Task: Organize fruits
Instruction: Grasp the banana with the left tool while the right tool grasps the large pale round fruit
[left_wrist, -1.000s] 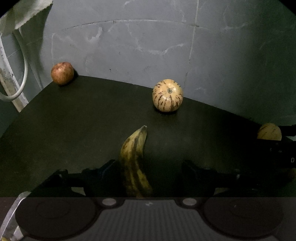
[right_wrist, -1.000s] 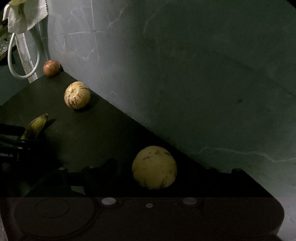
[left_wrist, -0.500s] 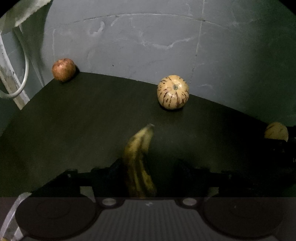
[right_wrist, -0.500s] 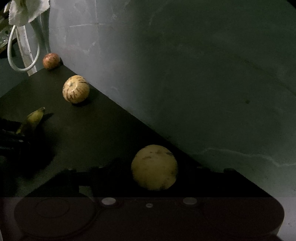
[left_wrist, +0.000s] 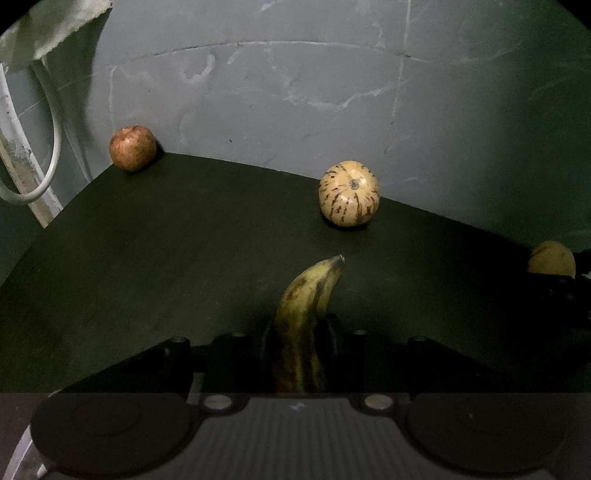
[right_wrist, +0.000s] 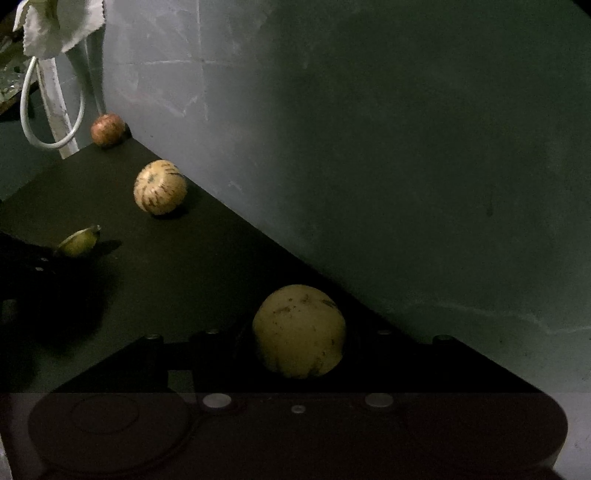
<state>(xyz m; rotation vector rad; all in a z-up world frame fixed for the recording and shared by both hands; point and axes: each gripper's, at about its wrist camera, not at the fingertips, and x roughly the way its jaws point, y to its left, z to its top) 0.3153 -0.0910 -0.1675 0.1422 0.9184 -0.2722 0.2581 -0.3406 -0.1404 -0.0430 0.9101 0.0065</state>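
My left gripper (left_wrist: 299, 332) is shut on a spotted yellow banana (left_wrist: 303, 317) that points away over the dark table (left_wrist: 147, 258); the banana's tip also shows in the right wrist view (right_wrist: 79, 242). My right gripper (right_wrist: 299, 343) is shut on a round yellow fruit (right_wrist: 299, 330), which also shows at the far right of the left wrist view (left_wrist: 550, 258). A striped pale melon (left_wrist: 349, 192) sits near the wall, also in the right wrist view (right_wrist: 160, 187). A red apple (left_wrist: 132, 147) sits in the far left corner, also in the right wrist view (right_wrist: 107, 130).
A grey cracked wall (left_wrist: 295, 92) runs along the table's far edge. A white cable loop (right_wrist: 48, 110) and a white cloth (right_wrist: 55, 26) hang beyond the table's left end.
Both pairs of fingers have closed in: the left onto the banana, the right onto the round yellow fruit. Both views have shifted slightly.
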